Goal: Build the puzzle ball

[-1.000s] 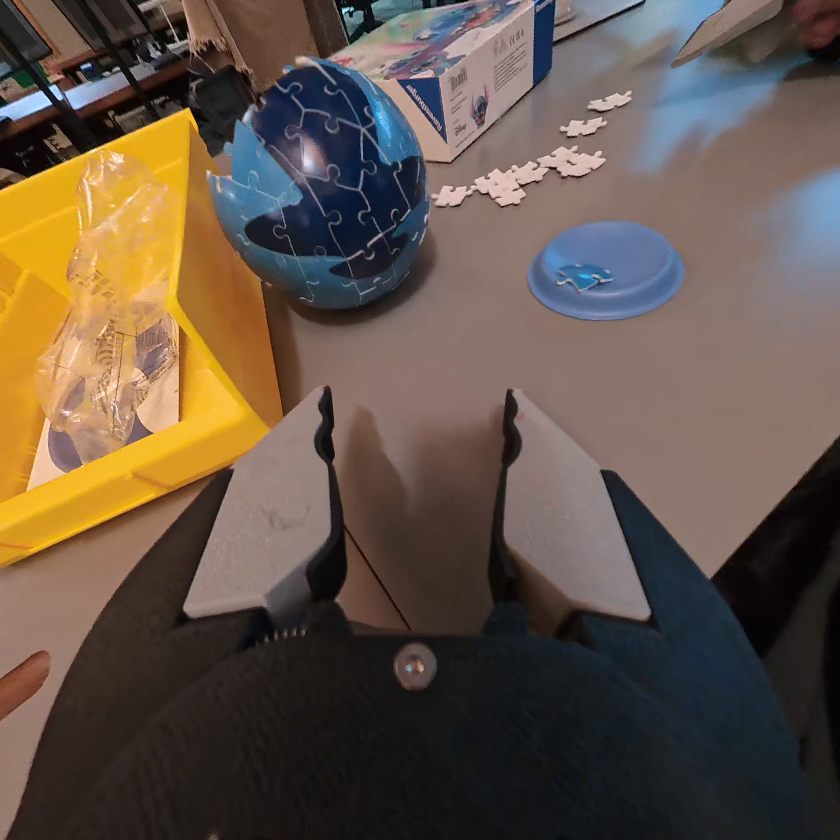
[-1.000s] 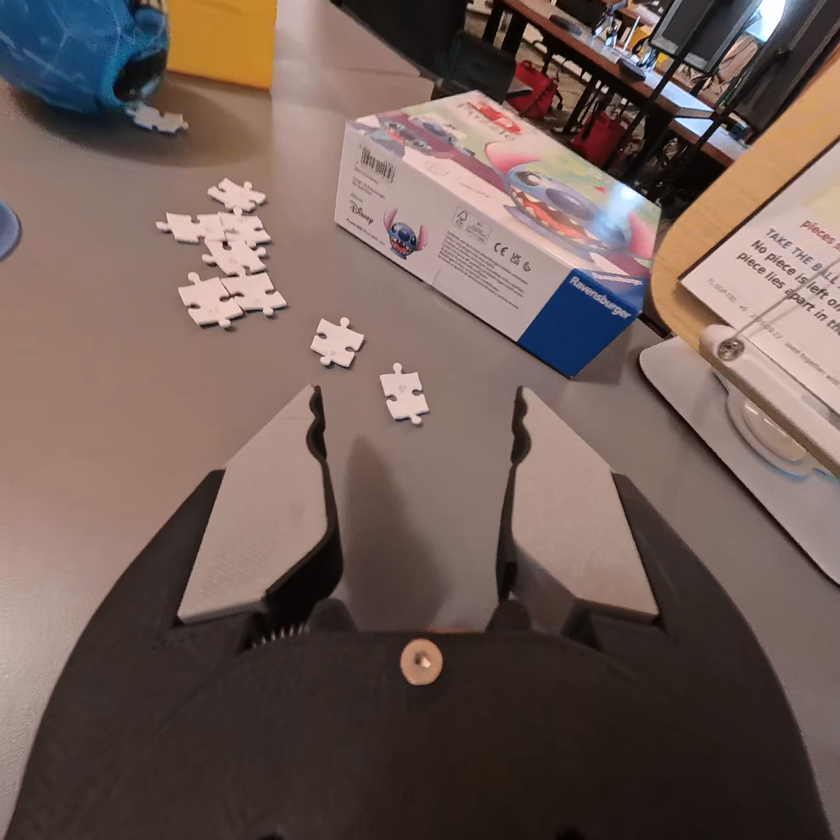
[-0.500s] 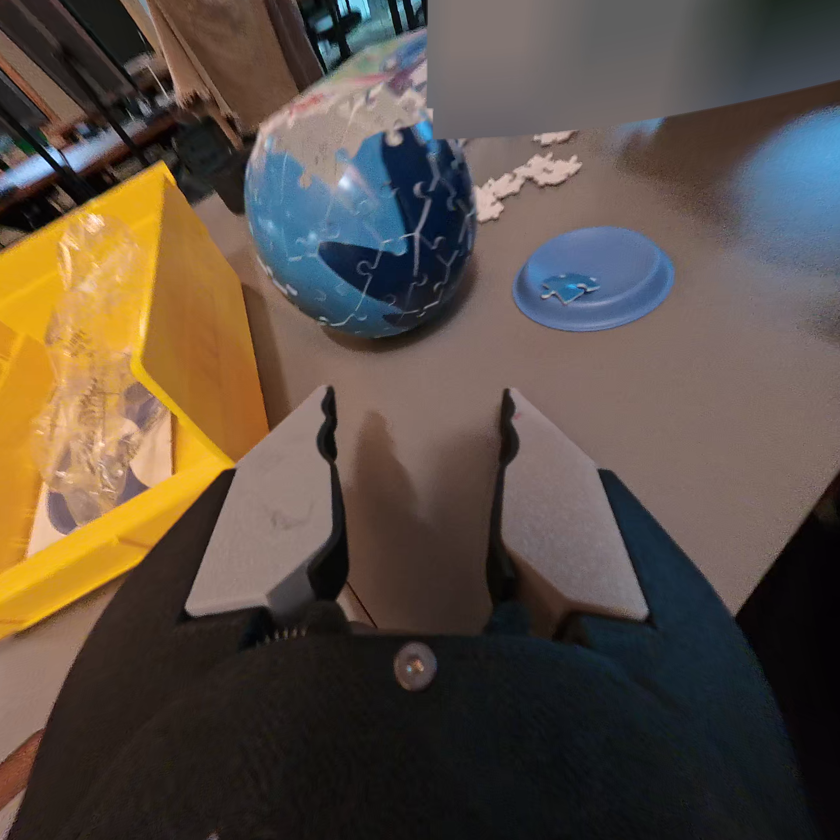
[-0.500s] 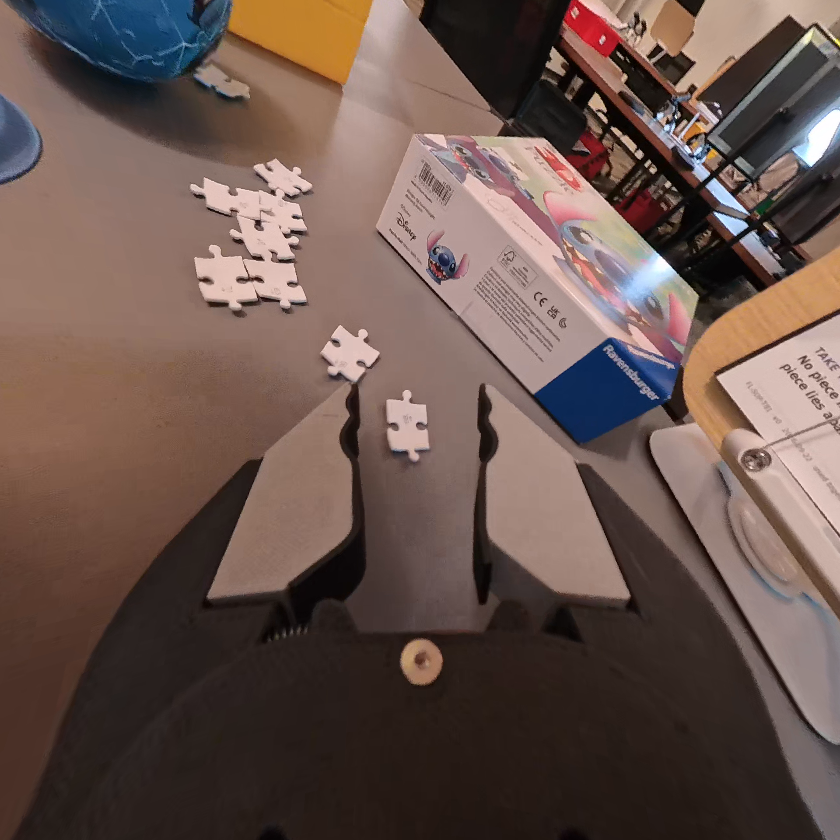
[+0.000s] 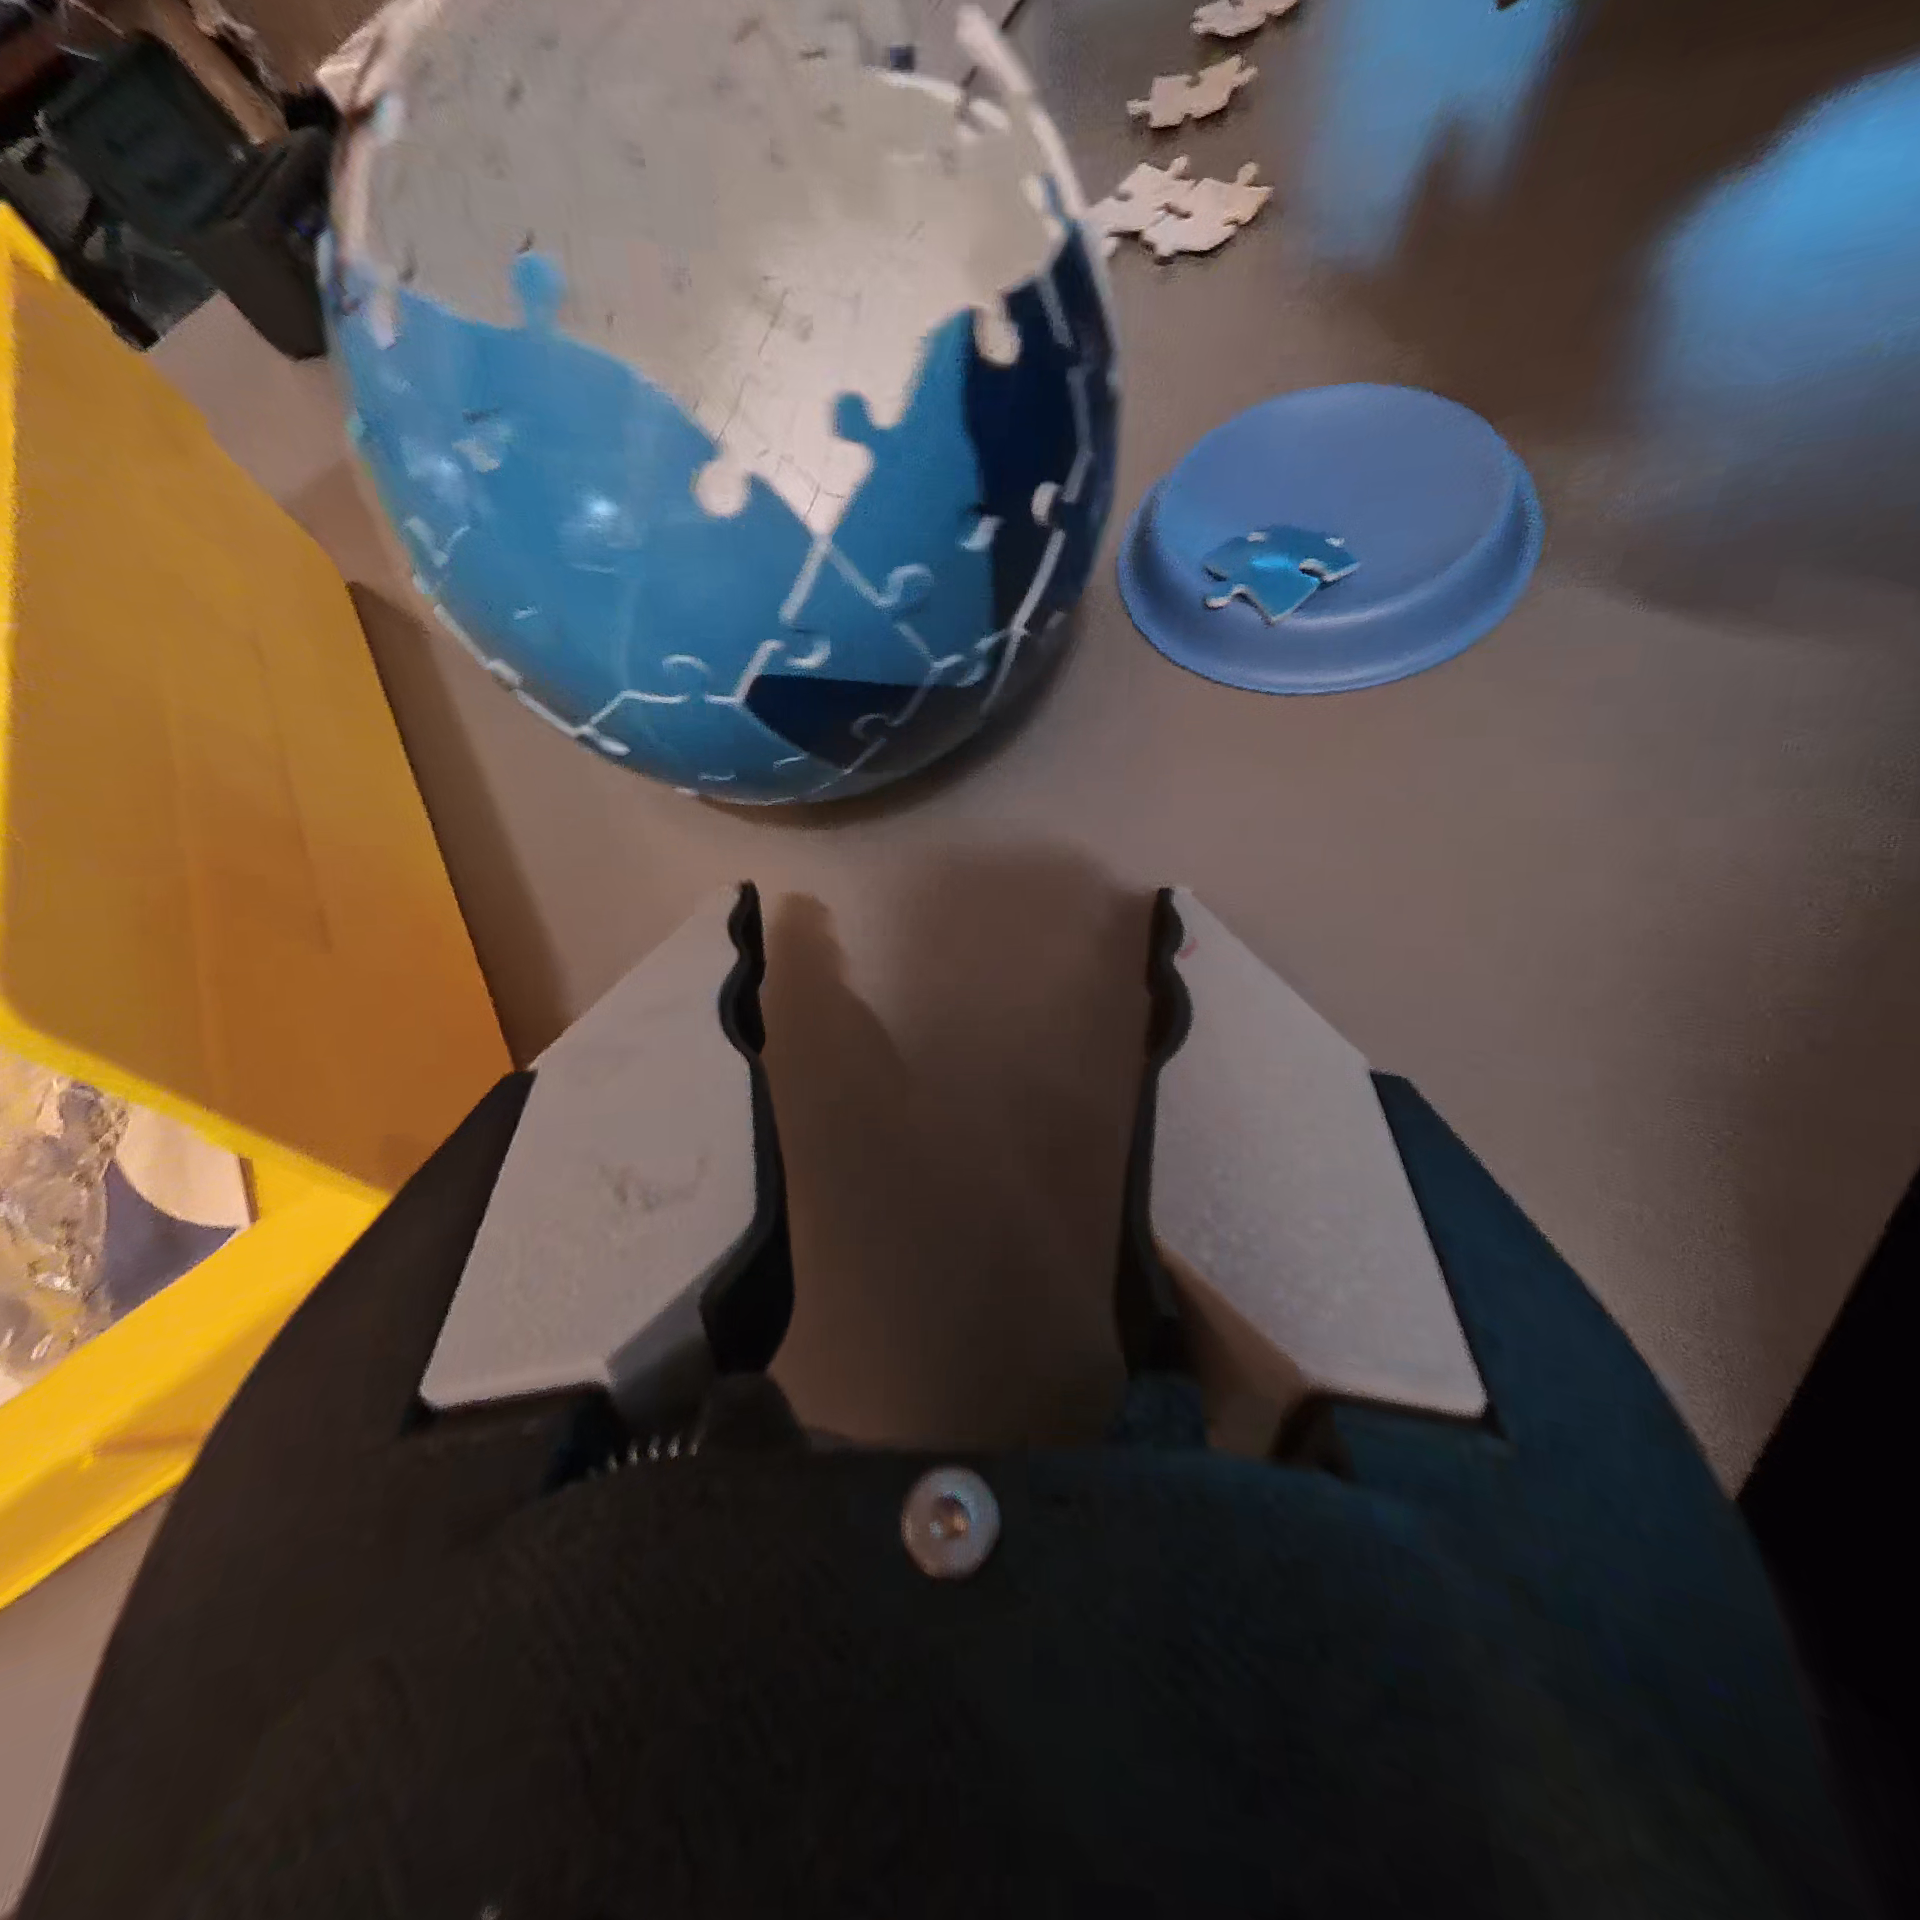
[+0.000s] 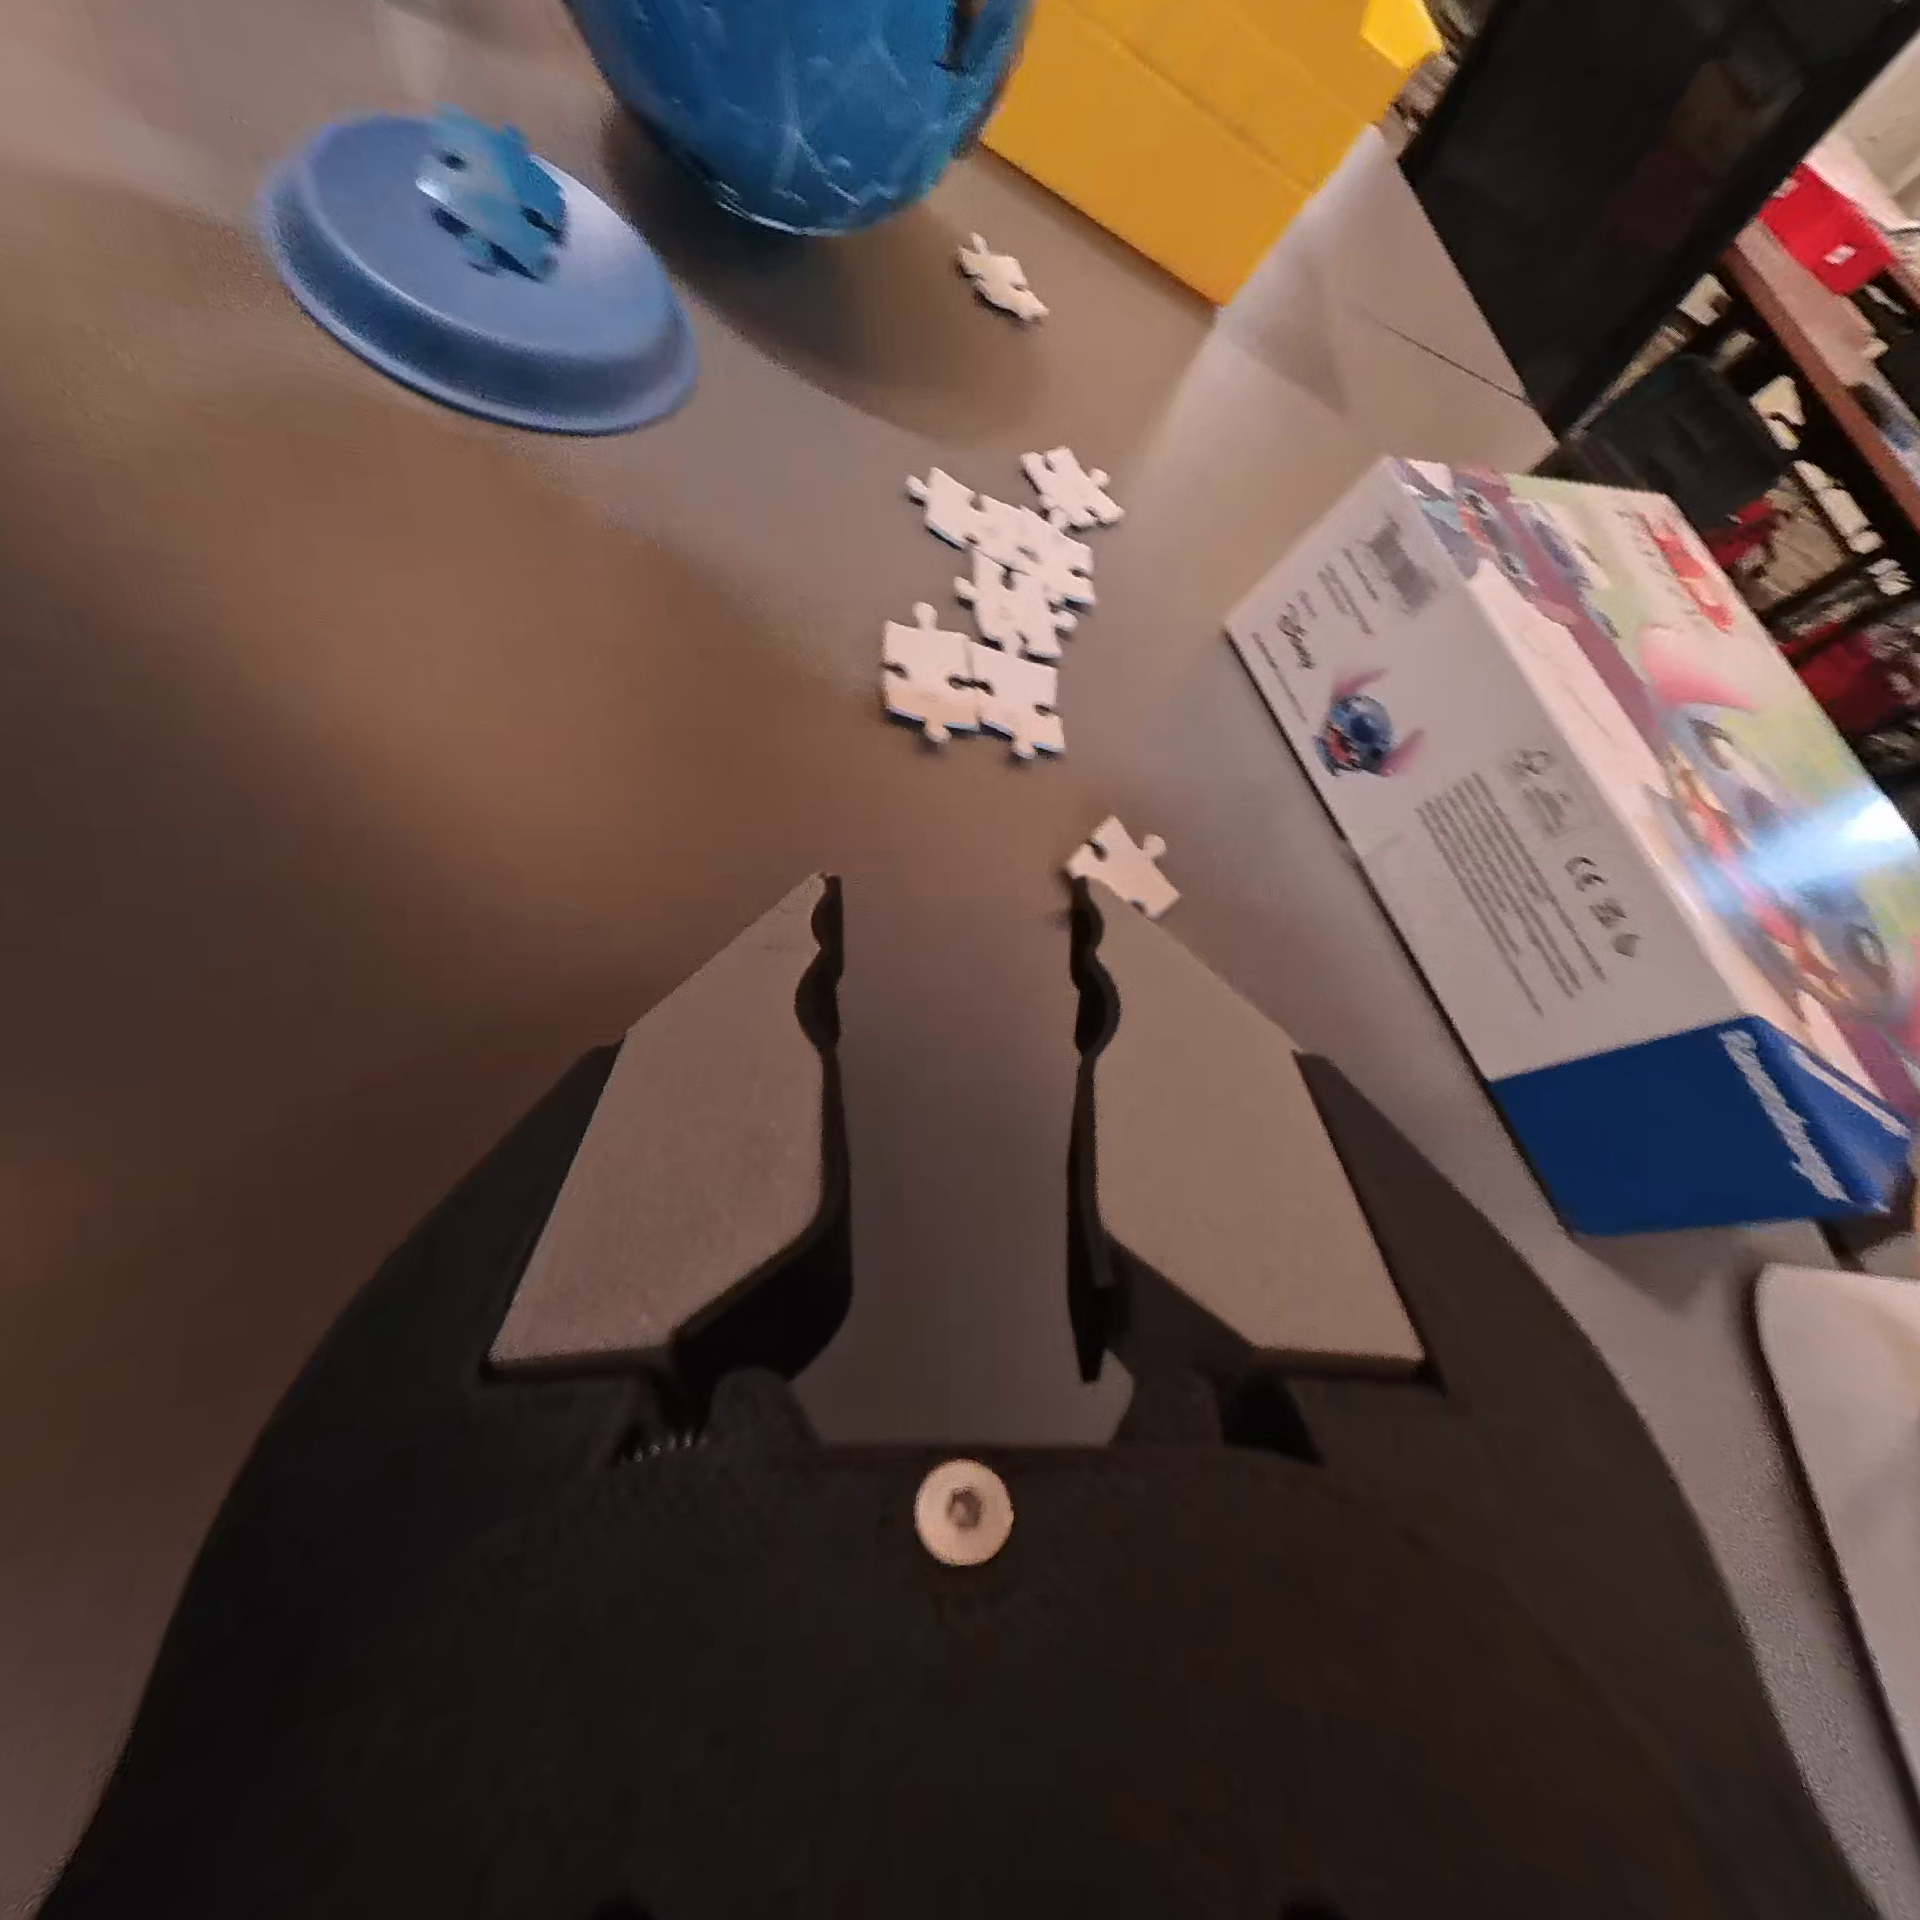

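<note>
The partly built blue puzzle ball (image 5: pixel 717 582) rests on the grey table, its open top showing the white inside. My left gripper (image 5: pixel 951 904) is open and empty, just short of the ball. A blue round stand (image 5: pixel 1455 499) with one blue piece (image 5: pixel 1283 566) on it lies right of the ball. My right gripper (image 6: pixel 951 899) is open with nothing between its jaws. One white piece (image 6: pixel 1127 862) lies beside its right fingertip. Several white pieces (image 6: pixel 997 613) lie in a cluster beyond it. The ball (image 6: pixel 810 94) and the stand (image 6: pixel 436 322) show at the far left in the right wrist view.
A yellow bin (image 5: pixel 156 727) stands left of the ball, holding a clear plastic bag (image 5: pixel 52 1226). The puzzle box (image 6: pixel 1621 810) lies right of the right gripper, with a white plate (image 6: pixel 1849 1455) nearer. One more white piece (image 6: pixel 1003 275) lies by the ball. The table edge is at the left gripper's right. Some 30 cm of space lies between my two pairs of fingers. The white piece (image 6: pixel 1127 862) sits 7 cm or so from the ends of my right fingers. Seen from the left wrist view (image 5: pixel 1170 104) as well.
My left gripper moved closer to the ball and now looks into its open top. My right gripper swung left and narrowed; the piece seen between its jaws no longer shows there.
</note>
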`<control>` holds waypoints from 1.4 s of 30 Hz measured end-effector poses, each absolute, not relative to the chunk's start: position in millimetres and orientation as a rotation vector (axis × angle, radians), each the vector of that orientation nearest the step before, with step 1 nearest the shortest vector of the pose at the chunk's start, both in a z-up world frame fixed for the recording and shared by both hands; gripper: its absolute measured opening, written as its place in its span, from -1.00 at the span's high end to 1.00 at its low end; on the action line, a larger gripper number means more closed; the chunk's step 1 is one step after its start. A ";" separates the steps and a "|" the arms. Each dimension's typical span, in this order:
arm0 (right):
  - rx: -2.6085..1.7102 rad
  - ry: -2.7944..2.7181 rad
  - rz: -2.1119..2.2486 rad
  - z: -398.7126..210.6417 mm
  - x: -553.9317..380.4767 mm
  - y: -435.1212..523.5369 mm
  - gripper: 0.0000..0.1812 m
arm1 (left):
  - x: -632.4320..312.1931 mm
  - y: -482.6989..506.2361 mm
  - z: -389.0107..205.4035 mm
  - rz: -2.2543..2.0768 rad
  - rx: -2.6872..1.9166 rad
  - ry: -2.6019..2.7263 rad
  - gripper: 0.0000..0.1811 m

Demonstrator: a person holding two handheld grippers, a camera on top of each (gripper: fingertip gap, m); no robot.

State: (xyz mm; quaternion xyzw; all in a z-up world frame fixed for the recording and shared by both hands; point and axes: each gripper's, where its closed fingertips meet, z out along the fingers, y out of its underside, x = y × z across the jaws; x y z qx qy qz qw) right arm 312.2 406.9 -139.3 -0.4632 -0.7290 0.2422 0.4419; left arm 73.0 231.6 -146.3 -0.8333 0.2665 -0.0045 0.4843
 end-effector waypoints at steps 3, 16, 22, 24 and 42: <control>-1.144 -1.812 0.573 -139.7 312.0 408.0 0.52 | 73.2 234.3 -134.8 0.042 -1.931 0.667 0.24; -0.956 -1.431 -0.284 -92.4 341.5 476.8 1.00 | 53.0 241.7 -103.3 0.086 -1.768 0.498 0.21; -1.071 -1.298 -0.260 -80.4 368.9 489.4 1.00 | 46.6 244.4 -104.2 0.155 -1.779 0.463 0.21; -1.091 -1.252 -0.238 -73.7 377.3 490.6 1.00 | 44.3 244.4 -102.9 0.174 -1.774 0.448 0.21; -1.140 -1.309 0.027 -83.6 360.6 481.5 1.00 | 65.5 247.3 -134.6 0.139 -1.925 0.646 0.14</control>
